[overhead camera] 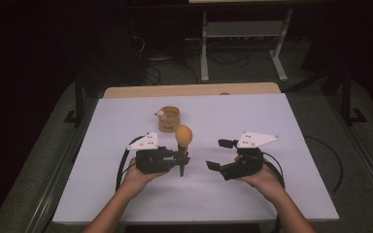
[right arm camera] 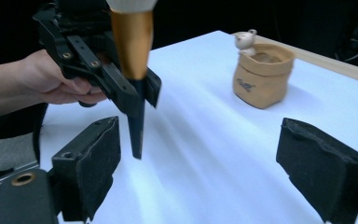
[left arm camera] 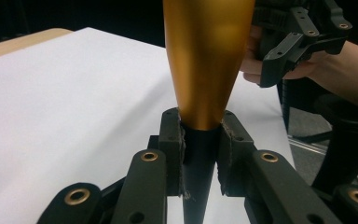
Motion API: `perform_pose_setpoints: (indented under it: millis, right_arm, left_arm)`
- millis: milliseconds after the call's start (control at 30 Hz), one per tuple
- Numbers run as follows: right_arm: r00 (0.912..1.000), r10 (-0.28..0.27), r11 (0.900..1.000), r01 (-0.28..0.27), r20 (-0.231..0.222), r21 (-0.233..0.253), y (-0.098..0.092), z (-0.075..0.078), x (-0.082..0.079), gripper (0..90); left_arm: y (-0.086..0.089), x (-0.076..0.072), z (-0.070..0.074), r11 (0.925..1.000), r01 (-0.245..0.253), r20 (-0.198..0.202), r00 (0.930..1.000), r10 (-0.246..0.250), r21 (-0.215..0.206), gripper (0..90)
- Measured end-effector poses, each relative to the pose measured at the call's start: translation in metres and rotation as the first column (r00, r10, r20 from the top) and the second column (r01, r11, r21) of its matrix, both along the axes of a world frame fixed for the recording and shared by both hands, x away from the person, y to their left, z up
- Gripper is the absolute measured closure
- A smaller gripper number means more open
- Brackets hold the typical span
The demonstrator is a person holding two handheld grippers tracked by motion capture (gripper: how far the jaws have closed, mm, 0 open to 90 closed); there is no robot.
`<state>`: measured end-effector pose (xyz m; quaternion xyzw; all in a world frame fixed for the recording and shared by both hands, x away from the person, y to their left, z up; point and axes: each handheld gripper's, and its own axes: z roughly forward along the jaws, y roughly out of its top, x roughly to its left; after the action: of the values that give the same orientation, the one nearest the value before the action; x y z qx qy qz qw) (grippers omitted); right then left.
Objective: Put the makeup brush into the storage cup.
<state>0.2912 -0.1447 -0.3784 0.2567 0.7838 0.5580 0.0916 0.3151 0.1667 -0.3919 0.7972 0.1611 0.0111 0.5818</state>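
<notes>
2 grippers work over a white table [overhead camera: 272, 194], near the person's edge. At left, the left gripper [overhead camera: 180, 160] is clamped on a brush [overhead camera: 183, 138] with a gold ferrule, a black handle and a rounded pale-orange head. The jaws pinch the black handle just below the ferrule, and the brush stands upright, head up, its pointed handle end hanging just above the table. The left gripper view shows the pads [left arm camera: 176, 140] pressed to both sides of the handle [left arm camera: 199, 168], with the gold ferrule [left arm camera: 207, 60] rising between them.

At right, the right gripper [overhead camera: 221, 154] has its jaws spread wide and holds nothing. It points toward the brush, near it but not touching. Its own view shows the 2 pads [right arm camera: 98, 158] well apart, with the brush handle [right arm camera: 136, 126] beyond them, toward the left one.

Farther up the table stands a small tan pouch [overhead camera: 169, 120], open at the top, with a tiny pale figure on its rim [right arm camera: 246, 41]. It sits behind the brush, apart from both grippers.

The grip looks risky: the handle tapers, so a loose squeeze could let the brush slip down or tilt. If the right gripper closes off-centre during a handover, it could knock the brush askew. A swing toward the pouch could also tip that light pouch over.
</notes>
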Motion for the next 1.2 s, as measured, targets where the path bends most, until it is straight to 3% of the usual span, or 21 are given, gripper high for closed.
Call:
perform_pose_setpoints:
  millis: [133, 333, 567, 833, 1133, 1200]
  right_arm:
    - [0.9988, -0.046, 0.999, 0.046, 0.019, -0.001, -0.01, -0.001, -0.002, 9.7]
    - [0.9928, -0.119, 0.993, 0.119, 0.016, -0.002, -0.034, -0.01, -0.012, 9.1]
    - [0.9832, -0.182, 0.983, 0.182, 0.014, 0.001, -0.056, -0.019, -0.018, 8.7]
    - [0.9632, -0.269, 0.963, 0.269, 0.0, -0.005, -0.082, -0.033, -0.029, 7.9]
    - [0.9606, -0.278, 0.96, 0.277, -0.013, -0.022, -0.089, -0.042, -0.033, 7.2]
    - [0.9608, -0.277, 0.961, 0.276, -0.016, -0.026, -0.089, -0.043, -0.032, 7.2]
  left_arm:
    - [0.003, 0.003, 0.003, 0.9995, -0.025, 0.018, 0.9995, 0.024, 0.019, 74.2]
    - [0.007, 0.011, 0.013, 0.9979, -0.064, 0.031, 0.9975, 0.064, -0.004, 74.3]
    - [0.008, 0.019, 0.02, 0.9961, -0.088, 0.054, 0.9947, 0.088, -0.001, 74.2]
    - [0.015, 0.032, 0.027, 0.9929, -0.118, 0.067, 0.9907, 0.119, -0.011, 74.3]
    - [0.023, 0.045, 0.029, 0.9868, -0.156, 0.072, 0.9847, 0.159, -0.043, 74.2]
    - [0.023, 0.046, 0.03, 0.9867, -0.159, 0.075, 0.9841, 0.161, -0.034, 74.2]
